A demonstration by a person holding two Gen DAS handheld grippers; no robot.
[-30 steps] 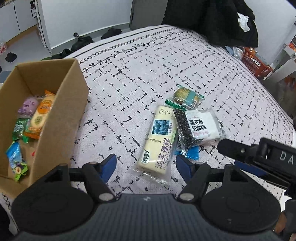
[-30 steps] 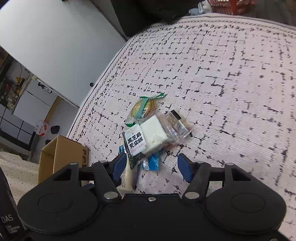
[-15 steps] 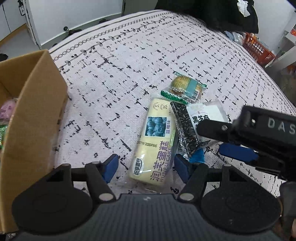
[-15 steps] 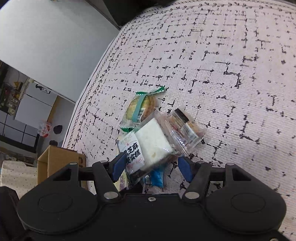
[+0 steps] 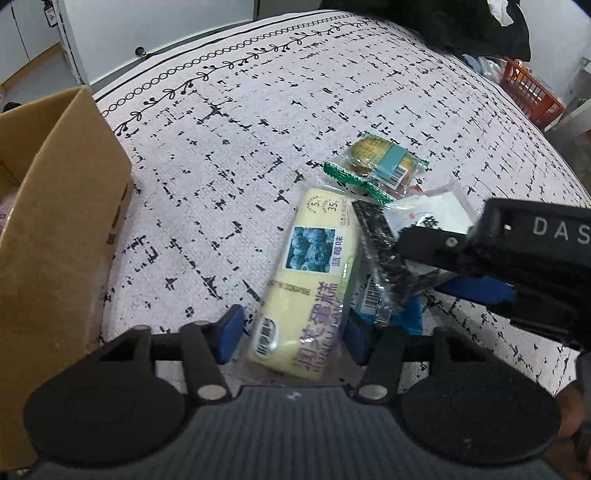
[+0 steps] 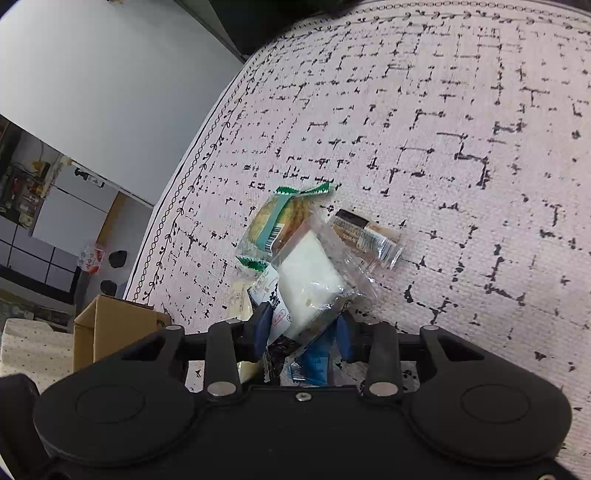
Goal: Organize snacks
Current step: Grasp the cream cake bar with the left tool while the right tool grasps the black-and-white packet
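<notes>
A long yellow blueberry cake pack (image 5: 310, 280) lies on the patterned bedspread, its near end between the fingers of my left gripper (image 5: 293, 332), which is open around it. My right gripper (image 6: 301, 328) has closed on the white sesame cake pack (image 6: 310, 284) with a black label; it also shows in the left wrist view (image 5: 417, 221), where the right gripper (image 5: 476, 266) reaches in from the right. A green-edged cracker pack (image 5: 376, 158) lies behind the pile. A small brown snack pack (image 6: 364, 234) lies to the right. A blue packet (image 6: 314, 362) sits under the sesame pack.
An open cardboard box (image 5: 55, 206) stands at the left on the bedspread (image 5: 258, 110). An orange basket (image 5: 532, 92) and dark clothing (image 5: 443, 18) sit beyond the far edge of the bed. The box also shows in the right wrist view (image 6: 110, 325).
Both grippers moved forward onto the pile. The right gripper's fingers closed from wide open onto the white sesame cake pack. The left gripper advanced around the yellow cake pack's near end.
</notes>
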